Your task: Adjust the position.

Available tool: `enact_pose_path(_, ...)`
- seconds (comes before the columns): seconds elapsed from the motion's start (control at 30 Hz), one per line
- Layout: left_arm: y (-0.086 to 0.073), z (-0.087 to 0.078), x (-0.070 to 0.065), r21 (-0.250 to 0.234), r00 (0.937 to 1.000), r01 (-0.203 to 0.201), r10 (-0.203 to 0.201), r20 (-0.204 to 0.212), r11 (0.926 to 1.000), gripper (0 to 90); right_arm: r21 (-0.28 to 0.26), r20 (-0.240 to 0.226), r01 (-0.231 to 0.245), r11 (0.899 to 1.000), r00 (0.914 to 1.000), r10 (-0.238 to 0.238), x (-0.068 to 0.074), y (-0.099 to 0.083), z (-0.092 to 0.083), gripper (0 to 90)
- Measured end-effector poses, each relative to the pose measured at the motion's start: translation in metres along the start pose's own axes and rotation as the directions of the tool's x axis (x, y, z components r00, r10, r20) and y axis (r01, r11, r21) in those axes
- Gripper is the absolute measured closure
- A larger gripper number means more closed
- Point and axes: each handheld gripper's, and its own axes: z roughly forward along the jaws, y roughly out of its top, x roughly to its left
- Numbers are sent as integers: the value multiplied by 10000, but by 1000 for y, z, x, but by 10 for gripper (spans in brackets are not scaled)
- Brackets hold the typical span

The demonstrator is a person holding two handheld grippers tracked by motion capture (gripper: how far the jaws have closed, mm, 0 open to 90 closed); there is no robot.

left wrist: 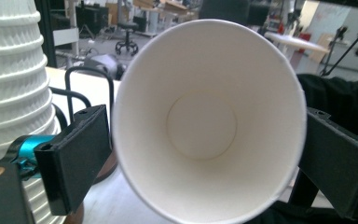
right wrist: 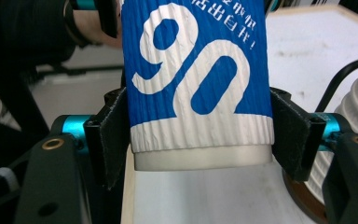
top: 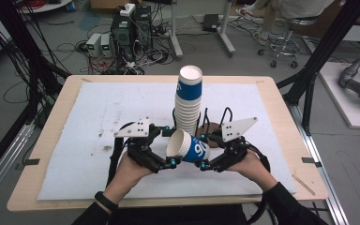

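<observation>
Between the two grippers, above the bench's white mat (top: 89, 154), a ribbed blue-and-white paper cup (top: 190, 147) lies on its side. The right gripper (top: 200, 151) pinches its narrow base; the left gripper (top: 170, 149) flanks its round rim, jaws spread. Just behind, a tall cup stack (top: 188, 101) stands upright.

Item: my work table (top: 51, 136), light wood top with pale edges. Laid flat on it: one white mat (top: 98, 140), covering most of the top, marked with small dark stains at my left. Standing on the mat, middle: tall stack of paper cups (top: 188, 101) on a brown round base.
</observation>
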Motion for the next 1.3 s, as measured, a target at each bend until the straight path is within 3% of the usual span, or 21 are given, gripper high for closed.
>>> enact_pose_path(0.23, 1, 2, 2, -181, 10000, 56, -55, 19, 9998, 79, -371, -33, -163, 9992, 9999, 162, 1, -2, 5, 291)
enact_pose_path(0.3, 1, 1, 3, -239, 9996, 105, -99, 246, 9997, 125, -454, -13, -131, 9989, 9999, 131, 1, -2, 6, 291)
enact_pose_path(0.5, 4, 1, 3, -70, 9998, -71, 73, 206, 9999, 194, -479, 78, -189, 9987, 9998, 193, 1, -4, 7, 293)
enact_pose_path(0.63, 9, 1, 2, 382, 9992, -361, 354, 193, 9986, 204, -232, 91, -146, 9996, 9998, 148, 2, -4, 8, 276)
enact_pose_path(0.7, 12, 1, 1, 703, 9989, -465, 456, 136, 9964, 211, 100, 177, -198, 9998, 9997, 196, 2, -3, 8, 219)
enact_pose_path(0.8, 18, 2, 0, 1129, 9972, -743, 743, 38, 9908, 216, 501, 177, 25, 9987, 9998, -33, 3, 1, 8, 215)
enact_pose_path(0.87, 21, 2, -1, 1241, 9966, -817, 816, 60, 9889, 219, 527, 311, 53, 9986, 9995, -70, 4, 3, 9, 210)
enact_pose_path(1.03, 29, 8, -5, 1814, 9926, -1205, 1212, 70, 9760, 222, 657, 549, -74, 9978, 9985, 38, 5, 0, 18, 208)
enact_pose_path(1.2, 35, 13, -7, 1637, 9901, -1402, 1401, 120, 9765, 217, 543, 313, -28, 9985, 9995, 11, 5, 0, 20, 301)
enact_pose_path(1.3, 37, 16, -7, 1108, 9919, -1267, 1269, 52, 9857, 170, 139, 253, -57, 9999, 9997, 54, 5, 0, 17, 301)
